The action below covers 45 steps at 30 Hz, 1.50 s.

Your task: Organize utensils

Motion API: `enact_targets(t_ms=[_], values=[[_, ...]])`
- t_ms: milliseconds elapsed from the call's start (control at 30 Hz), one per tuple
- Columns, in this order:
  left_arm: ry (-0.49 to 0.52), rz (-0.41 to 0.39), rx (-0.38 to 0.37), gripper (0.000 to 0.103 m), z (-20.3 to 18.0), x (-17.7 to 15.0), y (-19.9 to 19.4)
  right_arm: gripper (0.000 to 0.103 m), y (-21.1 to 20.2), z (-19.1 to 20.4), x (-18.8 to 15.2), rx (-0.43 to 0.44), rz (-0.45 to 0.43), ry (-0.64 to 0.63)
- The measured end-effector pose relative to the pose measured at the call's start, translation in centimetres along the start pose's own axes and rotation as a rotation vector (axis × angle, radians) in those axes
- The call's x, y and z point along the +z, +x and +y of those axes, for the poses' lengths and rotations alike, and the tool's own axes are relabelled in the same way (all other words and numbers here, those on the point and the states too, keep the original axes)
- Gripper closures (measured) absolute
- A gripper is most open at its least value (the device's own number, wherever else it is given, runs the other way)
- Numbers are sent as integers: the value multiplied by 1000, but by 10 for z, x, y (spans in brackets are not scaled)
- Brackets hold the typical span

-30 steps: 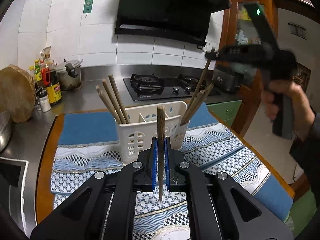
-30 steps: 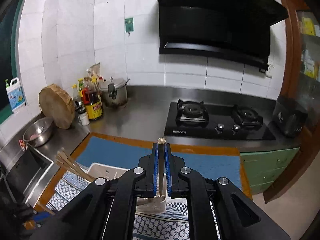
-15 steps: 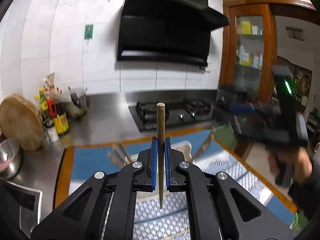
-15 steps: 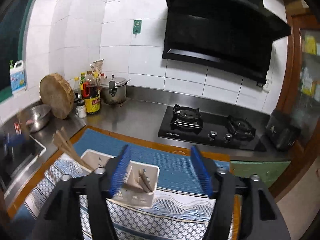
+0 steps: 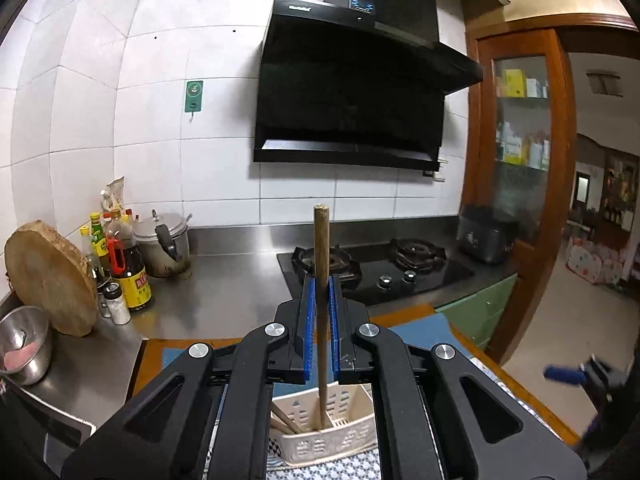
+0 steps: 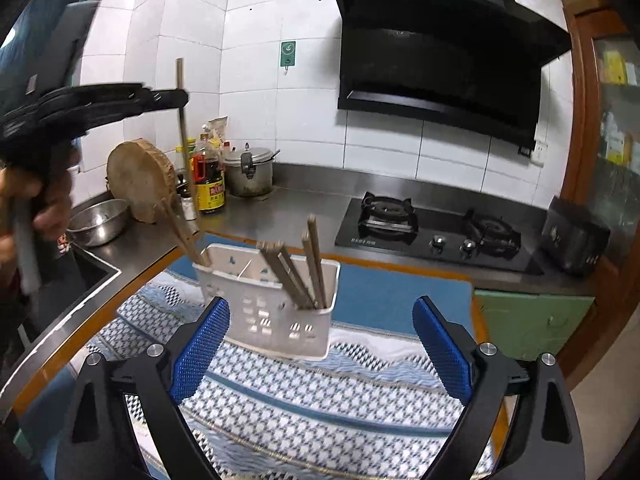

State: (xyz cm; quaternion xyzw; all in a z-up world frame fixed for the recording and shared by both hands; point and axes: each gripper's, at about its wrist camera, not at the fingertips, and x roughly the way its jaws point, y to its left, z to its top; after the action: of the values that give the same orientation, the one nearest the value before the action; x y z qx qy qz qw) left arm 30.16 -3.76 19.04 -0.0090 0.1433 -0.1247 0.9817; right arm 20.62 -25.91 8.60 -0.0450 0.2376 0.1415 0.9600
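My left gripper is shut on a single wooden chopstick, which it holds upright. The stick's lower end hangs over the white slotted caddy. In the right wrist view the left gripper holds that chopstick high above the left end of the caddy. Several chopsticks lean in the caddy's right compartment, and others lean in the left one. My right gripper sits in front of the caddy. Its jaws are opening, with nothing gripped between the blue pads.
The caddy stands on a blue patterned mat on a wooden board. Behind it are a black gas hob, sauce bottles, a lidded pot, a round chopping block, a steel bowl and a sink at left.
My right gripper let go of its chopstick, opened wide and drew back from the caddy. My left gripper rose with its chopstick, so the caddy now sits low in its view.
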Motion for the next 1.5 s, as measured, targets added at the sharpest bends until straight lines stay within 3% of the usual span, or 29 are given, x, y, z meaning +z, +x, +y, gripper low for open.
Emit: enact_targets(t_ms=[433,767,833,933,1167,1333,1500], values=[[-49,56,2,97,13,-32,36,13,2,-4,-38,36,41,77],[-67,79,23,91,19,-44,29,13,-6,-4,-50,45,49,116],[-64,81,28,74,19,-46,23,12,-10,-2,-53,43,51,115],[-59,69,38,59,16,-52,5,12,-16,5,-58,27,51,100],[-87,66,17,40,15,-81,-46,10,-39,25,-72,10,50,82],[-82,81,19,19,5,-113,-83,8,-55,41,-80,3,42,73],[-91,84,7,11,-3,-150,-124,8,-70,58,-94,-20,45,64]])
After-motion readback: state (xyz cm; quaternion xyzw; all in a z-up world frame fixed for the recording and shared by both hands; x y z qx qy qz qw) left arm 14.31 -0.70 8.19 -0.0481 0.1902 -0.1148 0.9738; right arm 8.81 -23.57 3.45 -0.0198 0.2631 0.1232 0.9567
